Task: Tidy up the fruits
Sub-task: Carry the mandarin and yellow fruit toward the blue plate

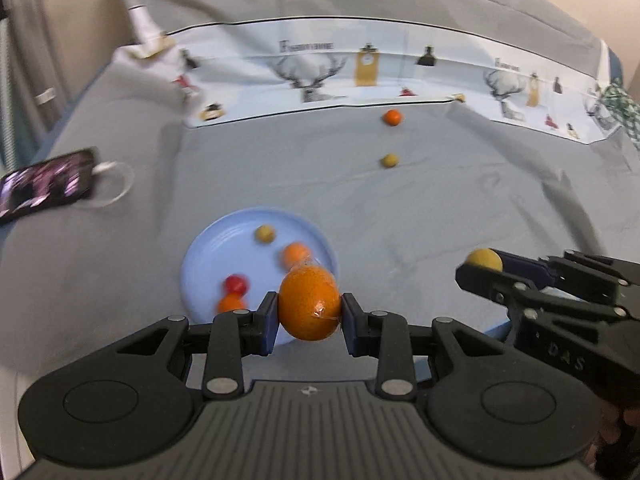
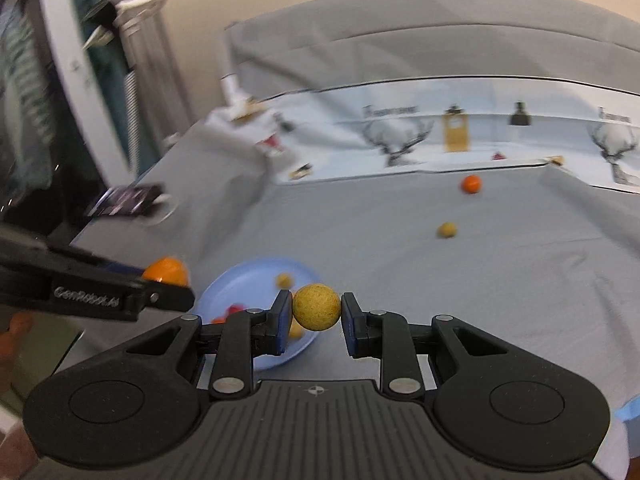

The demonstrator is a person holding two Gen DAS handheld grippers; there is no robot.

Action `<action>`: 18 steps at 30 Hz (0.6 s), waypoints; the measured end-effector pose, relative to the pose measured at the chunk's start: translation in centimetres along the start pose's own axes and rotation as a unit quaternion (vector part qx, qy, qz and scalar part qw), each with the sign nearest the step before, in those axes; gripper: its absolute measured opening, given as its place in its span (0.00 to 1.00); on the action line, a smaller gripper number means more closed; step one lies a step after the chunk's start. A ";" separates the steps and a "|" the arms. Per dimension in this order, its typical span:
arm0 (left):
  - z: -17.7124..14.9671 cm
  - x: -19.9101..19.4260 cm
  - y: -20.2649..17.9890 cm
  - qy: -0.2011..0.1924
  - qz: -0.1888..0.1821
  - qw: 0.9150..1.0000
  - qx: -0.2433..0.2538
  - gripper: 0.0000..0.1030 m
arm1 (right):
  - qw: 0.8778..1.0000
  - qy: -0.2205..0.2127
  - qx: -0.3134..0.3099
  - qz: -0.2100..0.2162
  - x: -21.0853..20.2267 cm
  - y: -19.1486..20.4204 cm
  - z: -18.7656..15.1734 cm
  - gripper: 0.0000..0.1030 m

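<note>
Two fruits ride toward the blue plate (image 1: 200, 256) — left tongs (image 1: 309, 312) clamp an orange (image 1: 308, 304) over its rim, right tongs (image 2: 316, 309) pinch a yellow ball (image 2: 316, 307) beside it, likely for dropping in.

Two claws: left claw (image 1: 309, 316), right claw (image 2: 316, 314), one fruit clamped in each. One blue plate (image 1: 212, 248) just beyond the left claw, four small fruits on it. Two loose fruits farther ahead: one orange (image 1: 391, 117), one yellowish (image 1: 389, 160).
</note>
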State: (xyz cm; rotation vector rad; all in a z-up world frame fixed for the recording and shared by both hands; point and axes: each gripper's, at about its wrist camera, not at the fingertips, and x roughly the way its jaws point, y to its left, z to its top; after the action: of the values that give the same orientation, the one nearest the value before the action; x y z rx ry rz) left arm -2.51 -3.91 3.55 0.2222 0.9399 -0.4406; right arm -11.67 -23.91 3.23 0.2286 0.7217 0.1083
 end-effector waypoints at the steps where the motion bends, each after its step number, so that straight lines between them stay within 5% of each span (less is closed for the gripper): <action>1: -0.8 -0.6 0.4 -0.002 0.004 1.000 -0.002 0.35 | 1.000 0.003 -0.004 0.002 -0.3 0.8 -0.4 0.27; 9: -4.5 -3.3 2.1 -0.019 -0.004 1.000 -0.016 0.35 | 0.999 -0.010 -0.030 -0.013 -2.6 4.0 -1.5 0.27; 18: -4.9 -4.6 3.0 -0.041 -0.007 0.999 -0.032 0.35 | 0.998 -0.017 -0.054 -0.021 -3.2 5.9 -1.7 0.27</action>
State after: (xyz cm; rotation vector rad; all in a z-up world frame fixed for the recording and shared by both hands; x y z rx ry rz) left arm -7.11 1.80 4.46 0.1383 0.8737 -0.4276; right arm -15.33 -18.51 5.47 0.1112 0.6837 0.1032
